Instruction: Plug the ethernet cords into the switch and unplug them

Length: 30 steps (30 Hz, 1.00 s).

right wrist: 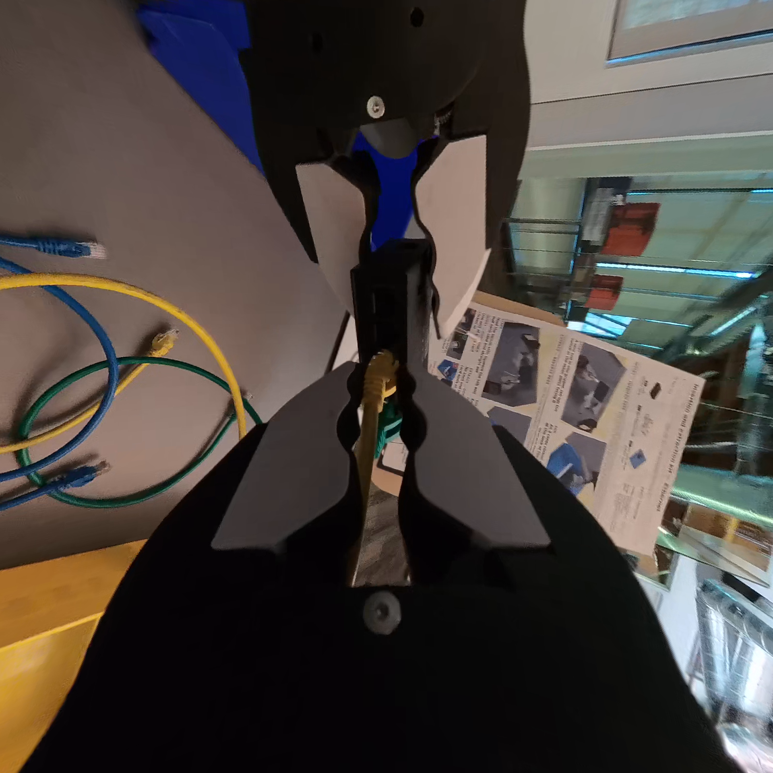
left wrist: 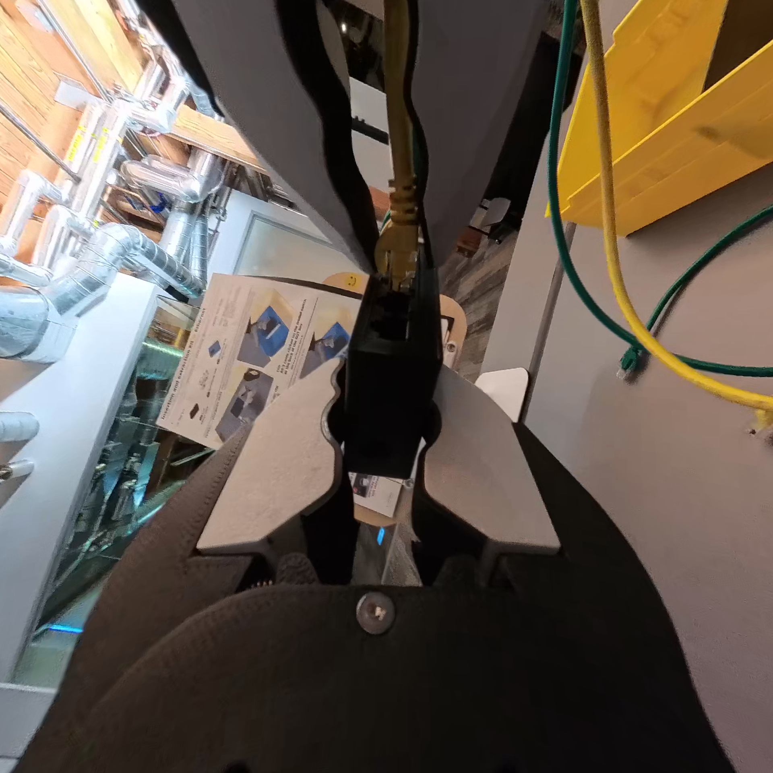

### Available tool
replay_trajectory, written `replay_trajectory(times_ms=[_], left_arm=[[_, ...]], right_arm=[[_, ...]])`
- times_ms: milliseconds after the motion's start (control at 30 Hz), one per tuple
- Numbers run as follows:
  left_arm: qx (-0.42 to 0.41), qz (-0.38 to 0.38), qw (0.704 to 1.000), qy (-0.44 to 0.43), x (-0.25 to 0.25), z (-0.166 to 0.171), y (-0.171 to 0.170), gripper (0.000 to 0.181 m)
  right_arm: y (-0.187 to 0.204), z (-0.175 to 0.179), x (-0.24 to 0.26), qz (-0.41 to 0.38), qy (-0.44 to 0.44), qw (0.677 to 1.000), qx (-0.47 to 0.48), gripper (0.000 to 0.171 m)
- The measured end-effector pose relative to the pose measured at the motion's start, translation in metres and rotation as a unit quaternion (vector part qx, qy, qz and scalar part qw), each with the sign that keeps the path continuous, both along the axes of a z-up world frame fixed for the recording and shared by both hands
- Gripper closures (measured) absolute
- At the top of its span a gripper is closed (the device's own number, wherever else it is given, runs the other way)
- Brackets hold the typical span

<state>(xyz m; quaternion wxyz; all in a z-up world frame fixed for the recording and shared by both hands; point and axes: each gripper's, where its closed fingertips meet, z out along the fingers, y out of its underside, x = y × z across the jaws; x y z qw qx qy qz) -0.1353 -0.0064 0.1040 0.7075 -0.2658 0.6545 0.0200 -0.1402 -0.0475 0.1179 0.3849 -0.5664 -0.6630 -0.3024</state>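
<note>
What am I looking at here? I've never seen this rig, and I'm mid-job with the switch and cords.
These are two hand-held grippers, each with a camera looking along its fingers. In the left wrist view, the left gripper clamps the black switch. In the right wrist view, the right gripper pinches a yellow ethernet cord just behind its plug, which sits at a port of the switch; each gripper faces the other. On the grey table lie blue, green and yellow cords. A printed instruction sheet stands behind.
</note>
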Motion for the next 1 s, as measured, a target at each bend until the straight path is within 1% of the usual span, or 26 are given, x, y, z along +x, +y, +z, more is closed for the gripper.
replay_trajectory(times_ms=[133,300,333,367,400,433,467,500,533,567,600,667,733,800,833,867,900,933,1000], left_arm=[[-0.028,0.0,1.0,-0.002,-0.001,-0.001,0.007,0.15],[-0.054,-0.004,0.998,-0.013,-0.001,-0.001,0.014,0.15],[-0.055,0.006,0.998,-0.015,-0.001,-0.001,0.018,0.15],[-0.048,0.049,0.997,-0.029,-0.006,0.002,0.035,0.151],[-0.032,0.13,0.989,-0.068,-0.023,0.014,0.067,0.152],[-0.045,0.162,0.983,-0.079,-0.042,0.02,0.09,0.152],[-0.096,0.146,0.981,-0.086,-0.055,0.024,0.099,0.152],[-0.141,0.104,0.981,-0.086,-0.063,0.028,0.094,0.152],[-0.151,0.058,0.983,-0.088,-0.068,0.034,0.082,0.152],[-0.139,0.031,0.985,-0.102,-0.071,0.042,0.072,0.151],[-0.125,0.021,0.986,-0.111,-0.073,0.047,0.065,0.151],[-0.099,0.004,0.991,-0.091,-0.069,0.044,0.053,0.151],[-0.07,0.009,0.994,-0.078,-0.061,0.038,0.05,0.151],[-0.051,0.025,0.997,-0.059,-0.053,0.029,0.053,0.151],[-0.049,0.031,0.997,-0.053,-0.05,0.026,0.055,0.151],[-0.051,0.028,0.997,-0.044,-0.046,0.021,0.054,0.151],[-0.055,0.02,0.997,-0.04,-0.042,0.018,0.052,0.151],[-0.059,0.015,0.997,-0.039,-0.038,0.016,0.051,0.151],[-0.068,0.011,0.997,-0.028,-0.033,0.01,0.05,0.151]], right_arm=[[0.007,0.001,-0.001,-0.002,-0.013,0.999,-0.039,0.155],[0.014,0.003,-0.001,-0.005,-0.019,0.999,-0.044,0.155],[0.014,0.003,0.0,-0.004,-0.026,0.999,-0.039,0.155],[0.004,-0.008,0.001,0.0,-0.034,0.995,-0.091,0.157],[-0.008,-0.023,-0.007,0.015,-0.013,0.991,-0.129,0.157],[-0.009,-0.037,-0.001,0.013,-0.045,0.992,-0.114,0.156],[-0.004,-0.044,0.012,0.0,-0.09,0.994,-0.069,0.156],[-0.005,-0.05,0.02,-0.012,-0.09,0.994,-0.058,0.156],[-0.009,-0.057,0.021,-0.033,-0.05,0.996,-0.07,0.156],[-0.018,-0.071,0.016,-0.045,0.001,0.993,-0.113,0.156],[-0.027,-0.09,0.009,-0.056,0.048,0.985,-0.157,0.156],[-0.041,-0.135,0.002,-0.073,0.109,0.969,-0.208,0.156],[-0.056,-0.191,0.01,-0.118,0.129,0.949,-0.263,0.153],[-0.066,-0.233,0.02,-0.144,0.137,0.944,-0.262,0.147],[-0.072,-0.245,0.023,-0.156,0.138,0.941,-0.266,0.143],[-0.076,-0.249,0.023,-0.16,0.148,0.941,-0.258,0.139],[-0.079,-0.244,0.02,-0.15,0.159,0.944,-0.248,0.135],[-0.08,-0.231,0.018,-0.144,0.167,0.948,-0.23,0.132],[-0.077,-0.187,0.012,-0.132,0.182,0.957,-0.185,0.122]])
